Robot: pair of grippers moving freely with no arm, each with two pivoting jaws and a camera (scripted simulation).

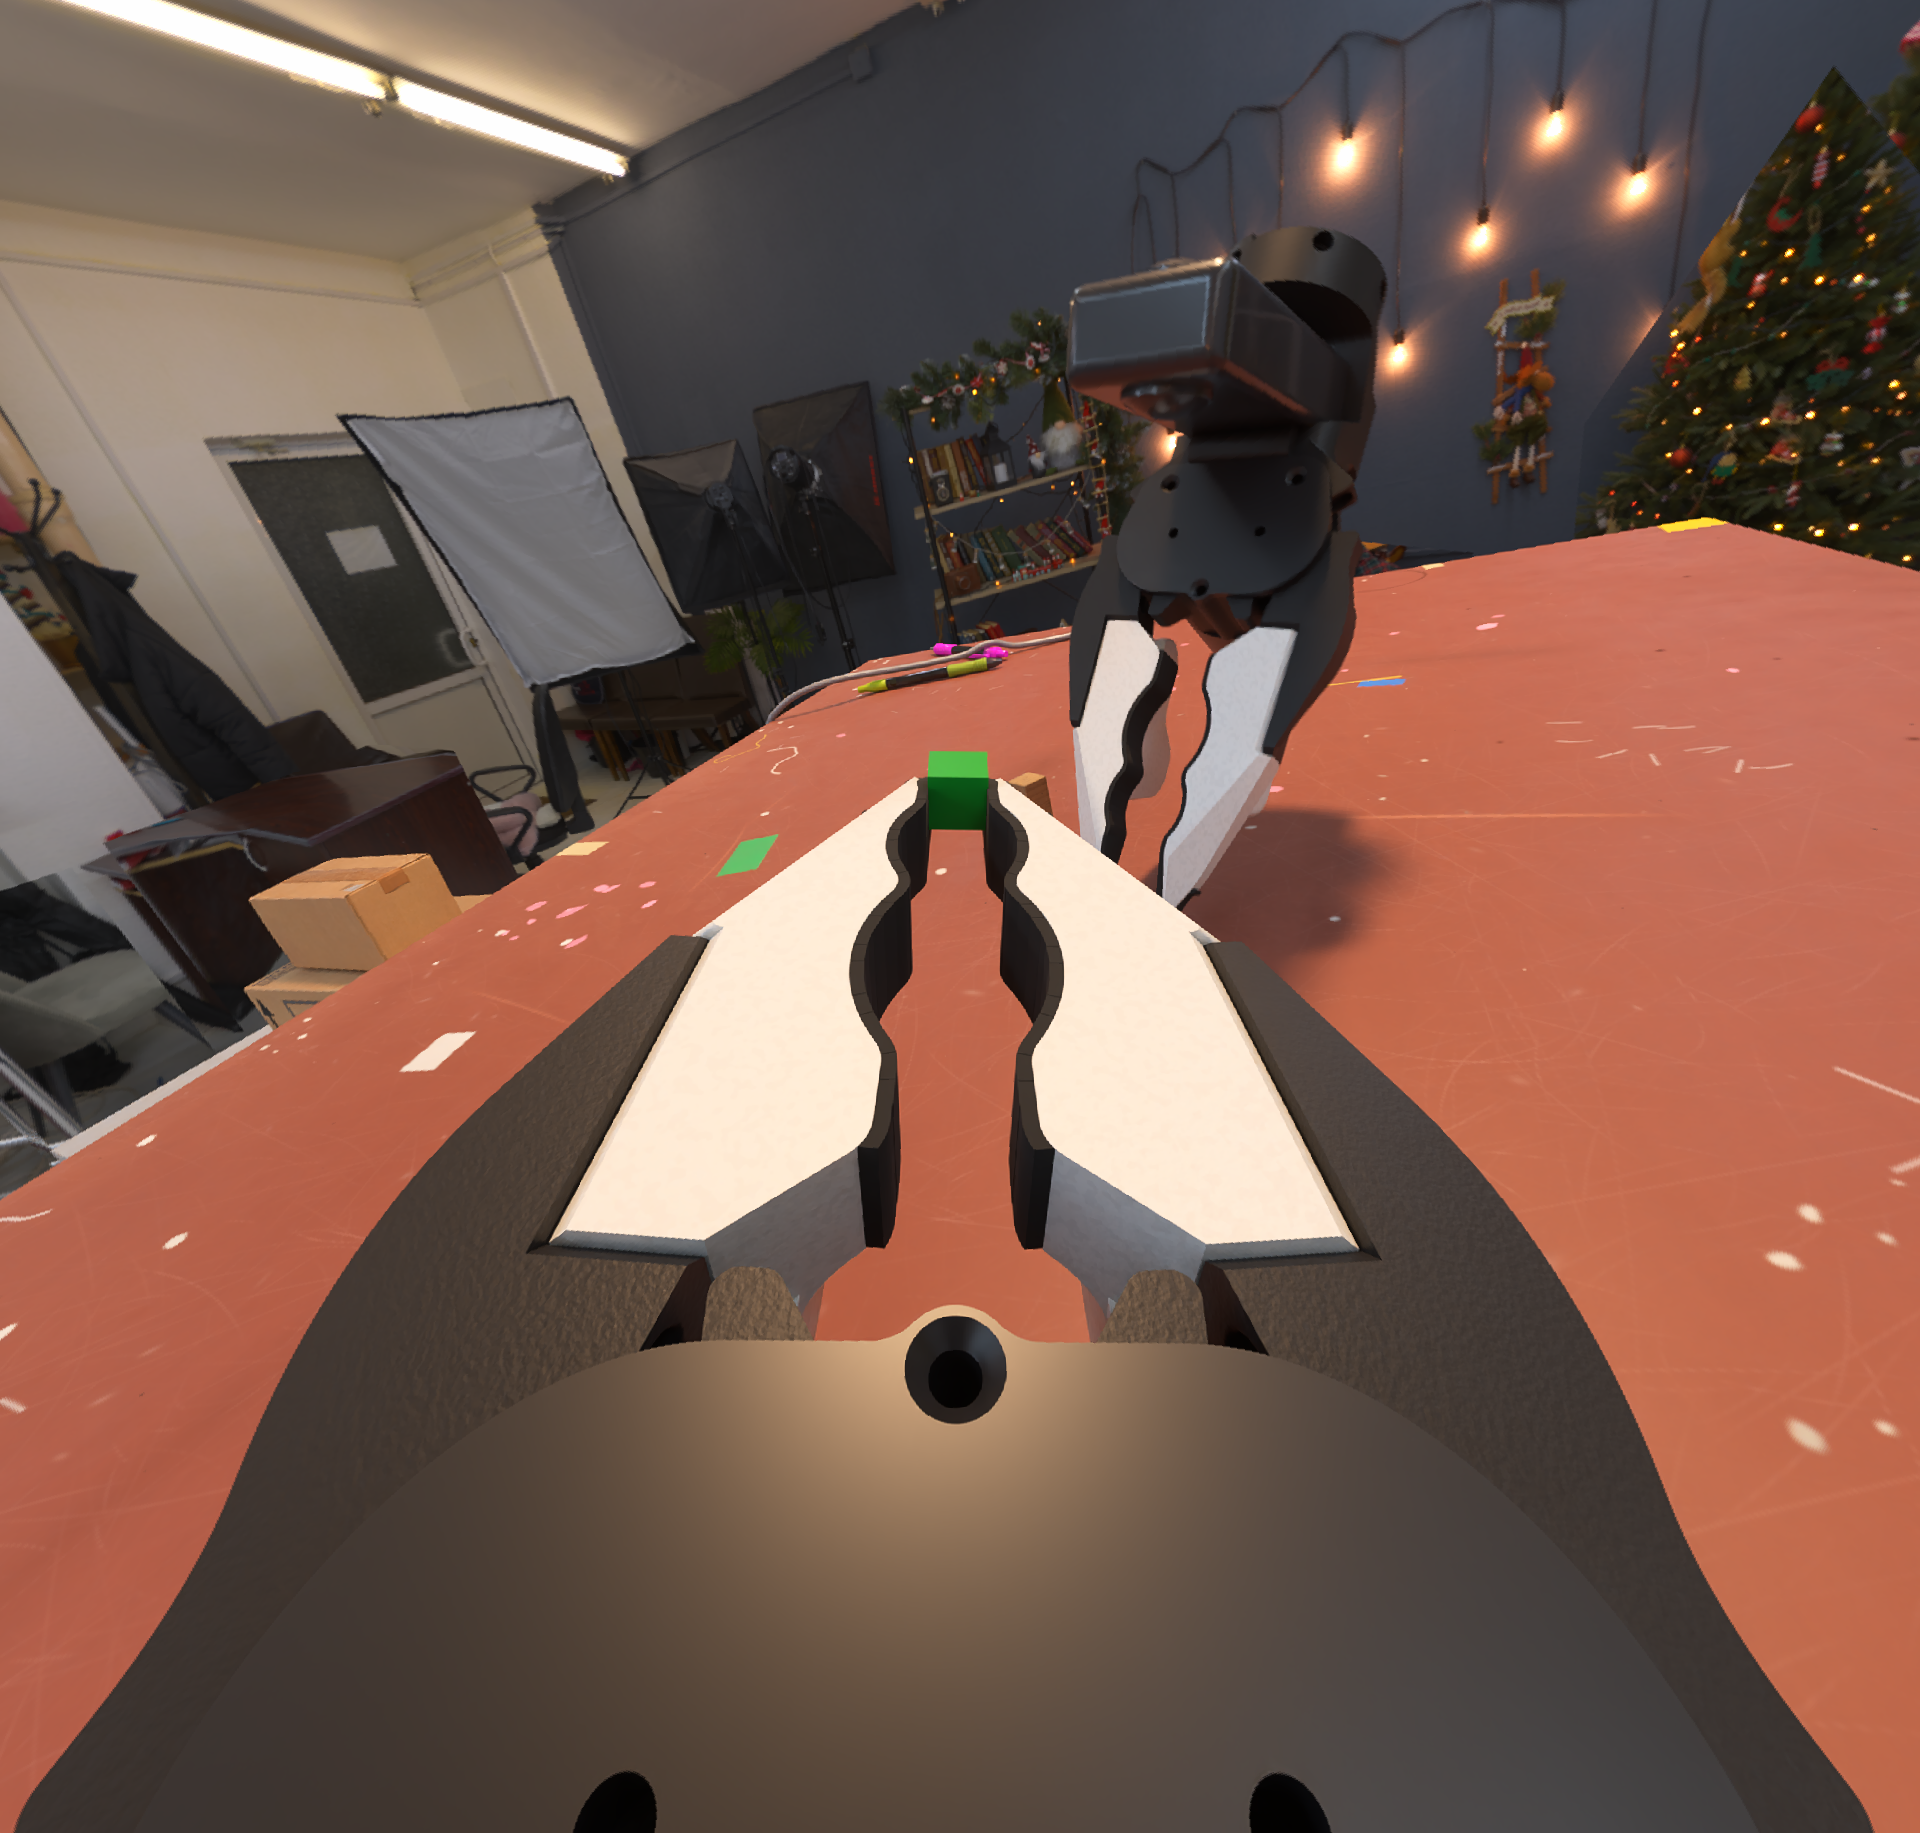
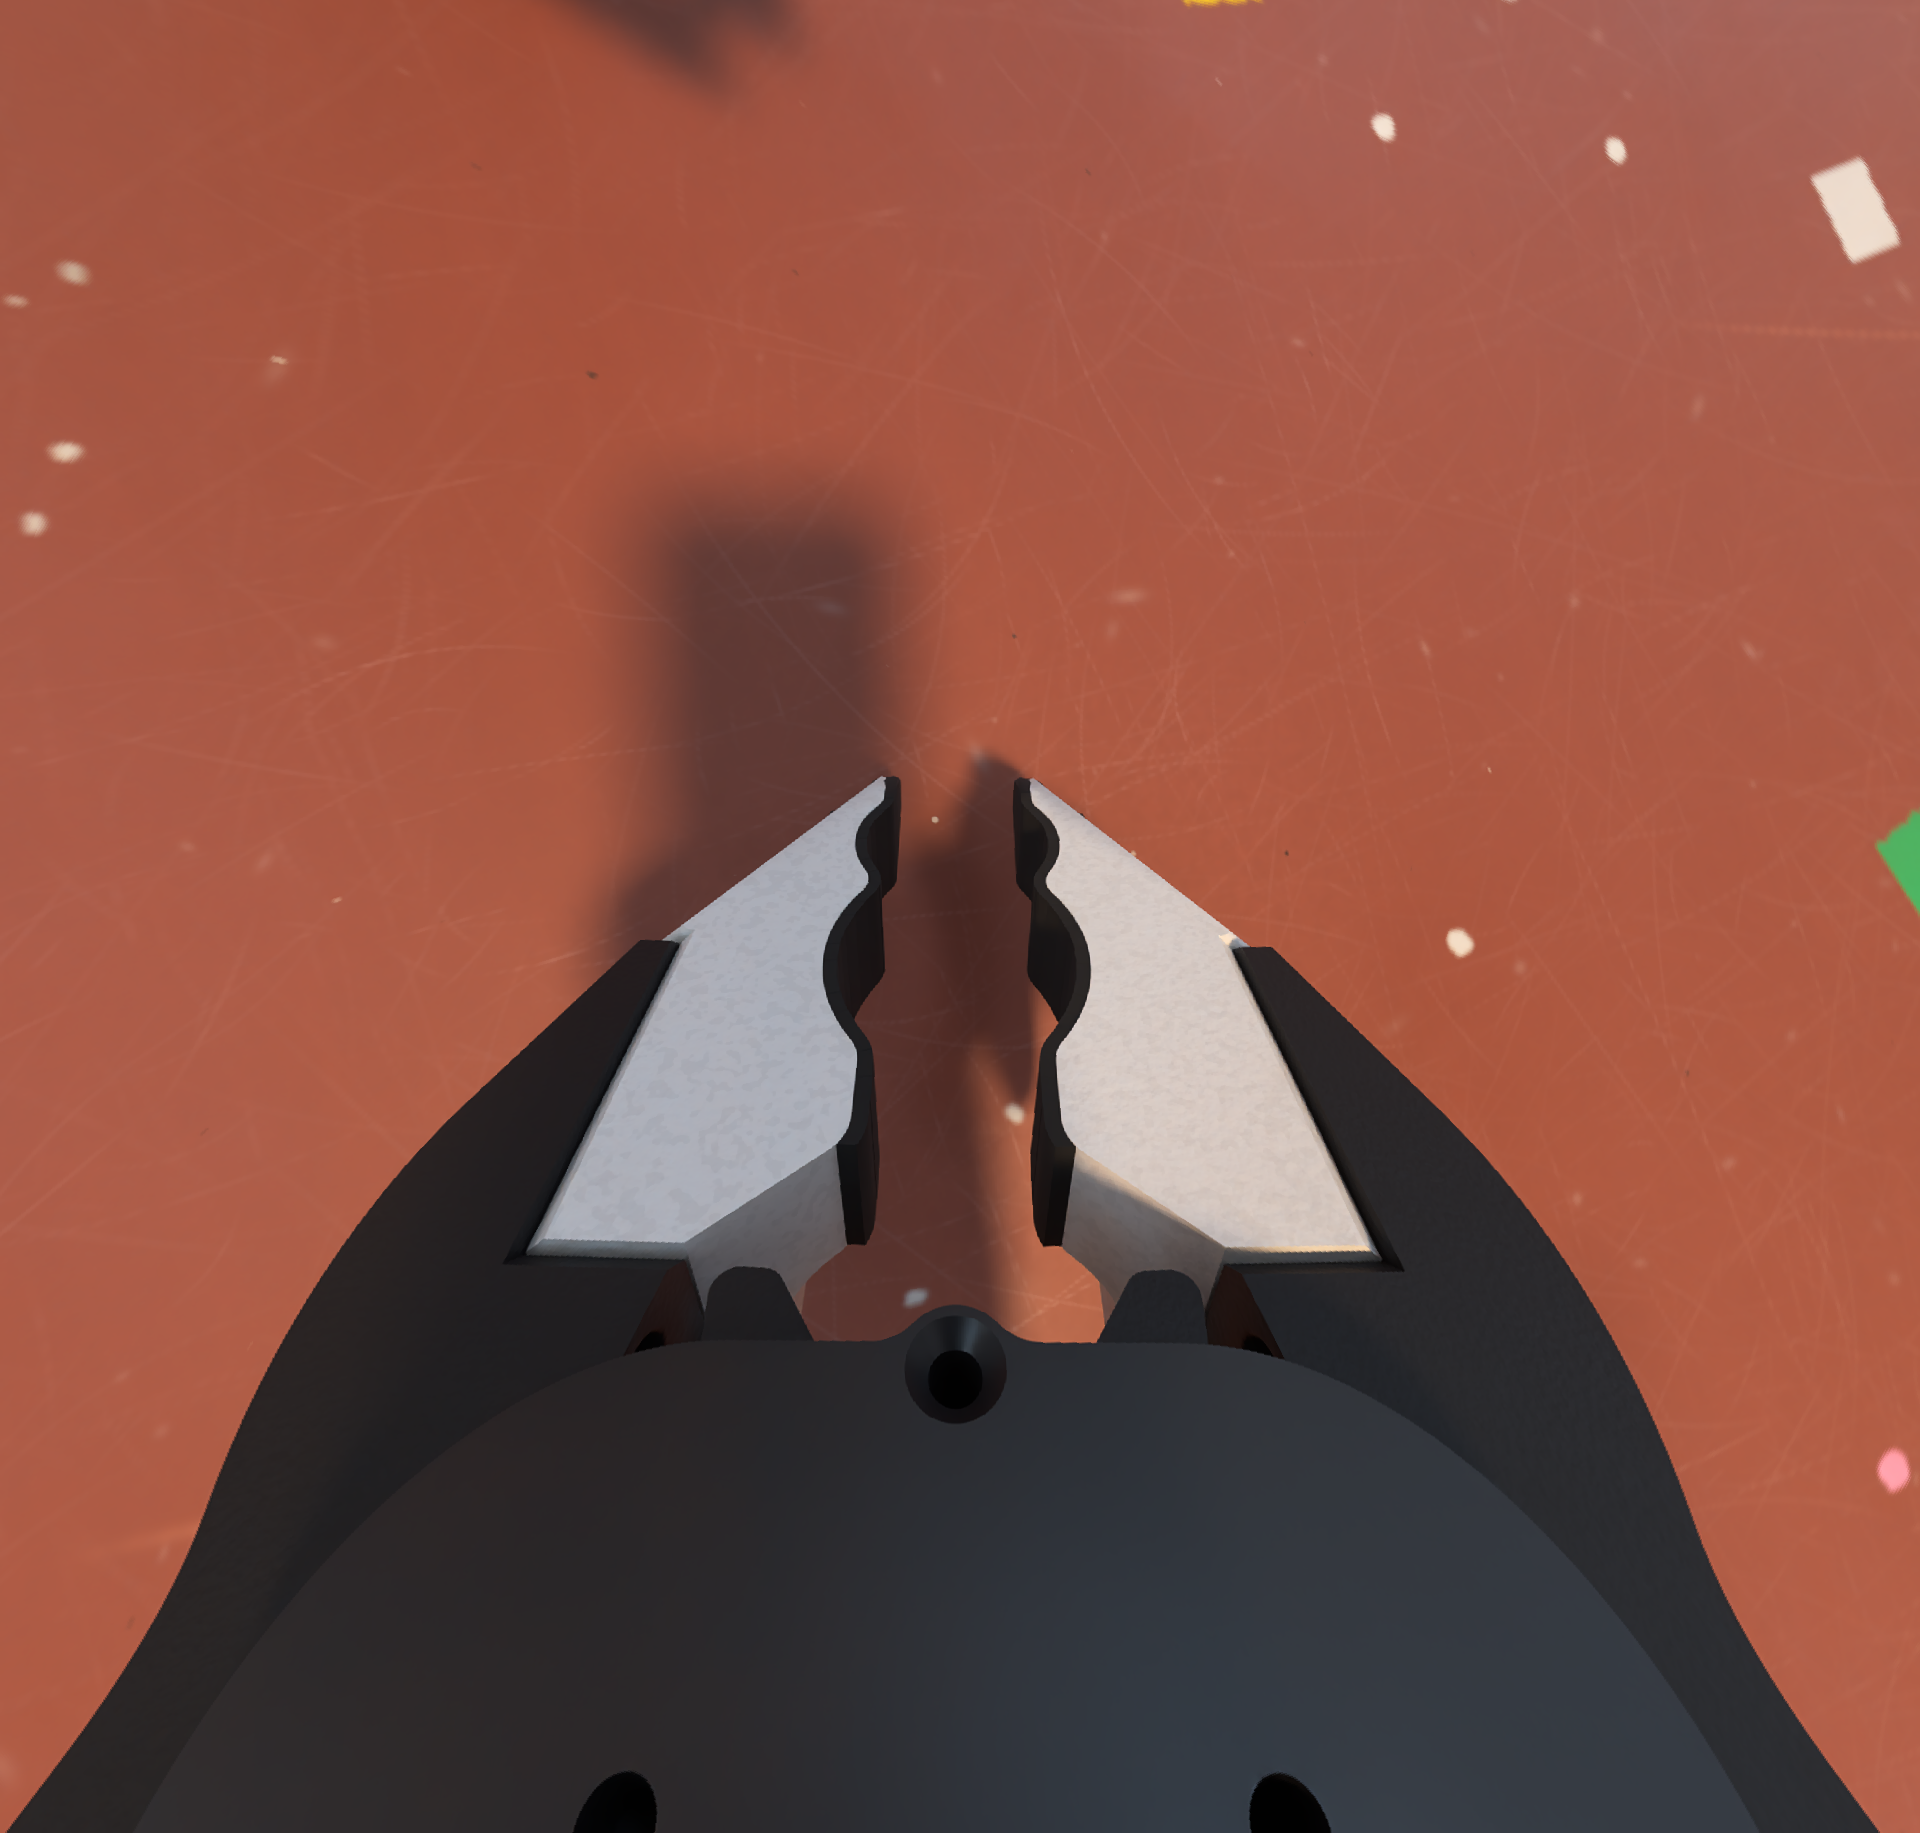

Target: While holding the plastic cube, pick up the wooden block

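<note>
- Left gripper [image 1: 957, 796] pinches the one green plastic cube [image 1: 957, 791] at its fingertips, low over the red table [image 1: 1558, 952].
- One wooden block [image 1: 1032, 786] peeks out just right of the cube.
- Right gripper [image 2: 956, 781] hangs spread and empty, tips down beside the block.

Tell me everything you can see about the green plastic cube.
The green plastic cube is small, plain and bright, with a lighter top face and a darker front face. It sits upright between the fingertips of the left gripper, whose dark pads close against both its sides. The red table lies below; whether the cube rests on it cannot be told.
</note>
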